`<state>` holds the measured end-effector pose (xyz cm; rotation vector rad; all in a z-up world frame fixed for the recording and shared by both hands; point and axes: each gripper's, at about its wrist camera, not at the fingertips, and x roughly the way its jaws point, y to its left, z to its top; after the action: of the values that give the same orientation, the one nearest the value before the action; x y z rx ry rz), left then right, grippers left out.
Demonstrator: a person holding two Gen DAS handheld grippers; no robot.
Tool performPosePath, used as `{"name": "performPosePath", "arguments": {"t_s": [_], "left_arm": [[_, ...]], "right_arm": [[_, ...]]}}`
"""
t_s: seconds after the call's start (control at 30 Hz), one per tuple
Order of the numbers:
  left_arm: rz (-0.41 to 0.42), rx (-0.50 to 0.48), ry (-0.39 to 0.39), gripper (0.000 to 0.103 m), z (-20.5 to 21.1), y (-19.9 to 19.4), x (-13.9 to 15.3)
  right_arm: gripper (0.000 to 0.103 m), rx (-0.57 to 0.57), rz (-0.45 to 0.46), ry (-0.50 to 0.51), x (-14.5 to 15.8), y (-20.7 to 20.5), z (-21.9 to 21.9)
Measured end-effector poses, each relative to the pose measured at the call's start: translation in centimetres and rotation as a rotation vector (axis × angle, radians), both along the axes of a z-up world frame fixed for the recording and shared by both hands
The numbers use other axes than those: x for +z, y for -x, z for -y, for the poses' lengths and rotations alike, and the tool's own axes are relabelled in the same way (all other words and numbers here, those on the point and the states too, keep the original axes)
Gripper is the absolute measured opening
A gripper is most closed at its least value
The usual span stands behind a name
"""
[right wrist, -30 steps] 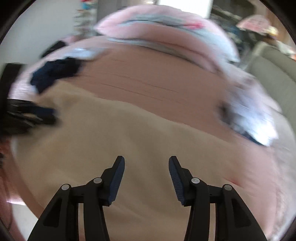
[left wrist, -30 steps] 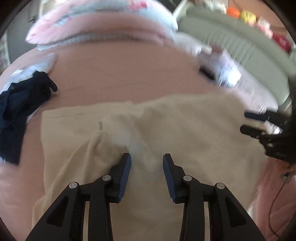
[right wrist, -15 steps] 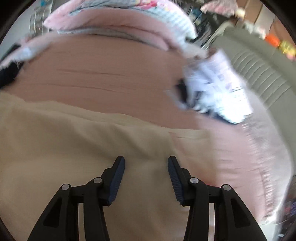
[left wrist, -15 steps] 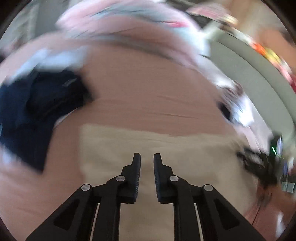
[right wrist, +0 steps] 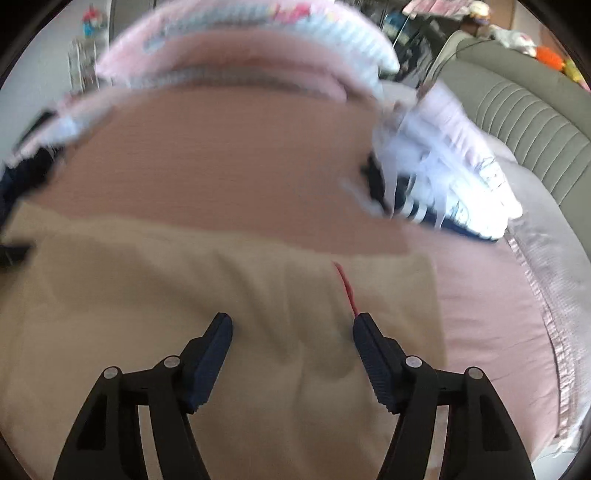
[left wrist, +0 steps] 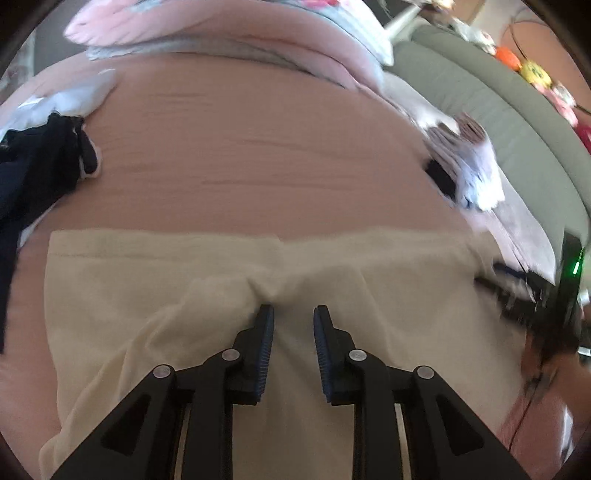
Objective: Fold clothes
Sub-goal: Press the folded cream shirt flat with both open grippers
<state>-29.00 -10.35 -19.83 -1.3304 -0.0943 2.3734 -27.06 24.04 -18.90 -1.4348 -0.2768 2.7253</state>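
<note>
A cream garment (left wrist: 184, 280) lies spread flat on the pink bed sheet (left wrist: 240, 147). My left gripper (left wrist: 293, 321) hovers low over its middle, open, with a small pucker of cloth (left wrist: 271, 293) just off the left fingertip. In the right wrist view the same cream garment (right wrist: 147, 295) fills the lower half. My right gripper (right wrist: 291, 328) stands wide open above it, near its right edge. A thin red thread (right wrist: 345, 284) runs on the cloth by the right fingertip. The right gripper (left wrist: 509, 280) also shows blurred at the garment's right side.
Dark navy clothes (left wrist: 33, 166) and a white cloth (left wrist: 70, 99) lie at the left. A heap of white and lavender clothes (right wrist: 443, 173) sits at the right. Pink and blue bedding (left wrist: 221, 26) is piled at the far end, beside a grey-green padded sofa (right wrist: 517, 110).
My left gripper, nearly shut half a second ago, has opened again, leaving a pucker in the cloth. My right gripper has opened wider and shifted toward the garment's right edge.
</note>
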Motion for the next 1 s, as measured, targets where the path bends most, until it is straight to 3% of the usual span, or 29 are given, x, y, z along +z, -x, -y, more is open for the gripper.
{"name": "performPosePath", "arguments": {"t_s": [0.07,0.1,0.17,0.23,0.37,0.5,0.6,0.7,0.83,0.93,1.0], "left_arm": [[-0.023,0.014,0.010,0.020,0.8,-1.0,1.0],[-0.031,0.021,0.009,0.020,1.4,-1.7,1.7],[-0.047,0.034,0.009,0.020,2.5,-3.0,2.9],[-0.063,0.048,0.008,0.020,3.7,-4.3,4.2],[-0.078,0.083,-0.020,0.023,5.5,-7.0,5.7],[-0.054,0.180,-0.115,0.023,9.1,-10.4,5.2],[-0.064,0.145,-0.178,0.023,8.7,-13.1,4.5],[-0.073,0.017,-0.082,0.023,4.8,-14.9,3.4],[-0.087,-0.097,0.172,0.026,1.0,-16.0,0.2],[-0.070,-0.062,0.167,0.026,3.3,-15.8,0.4],[-0.049,-0.018,0.154,0.027,5.3,-15.6,0.5]], "right_arm": [[0.072,-0.023,-0.014,-0.019,-1.0,0.7,-0.7],[0.078,-0.051,-0.002,0.005,-1.0,0.9,-1.2],[0.080,-0.097,0.008,0.041,-0.1,0.6,-1.9],[0.065,-0.133,0.000,0.062,1.8,-0.1,-2.0],[0.065,0.055,-0.079,0.241,5.6,-5.8,0.5],[0.065,0.197,-0.062,0.252,5.8,-11.1,5.6],[0.065,0.266,-0.004,0.280,4.9,-13.4,9.4],[0.065,0.347,0.002,0.236,4.0,-13.0,12.3],[0.065,0.344,0.055,0.093,1.0,-12.8,13.9],[0.064,0.337,0.052,0.033,0.6,-13.7,10.6],[0.065,0.271,0.061,-0.014,0.7,-14.1,6.5]]}}
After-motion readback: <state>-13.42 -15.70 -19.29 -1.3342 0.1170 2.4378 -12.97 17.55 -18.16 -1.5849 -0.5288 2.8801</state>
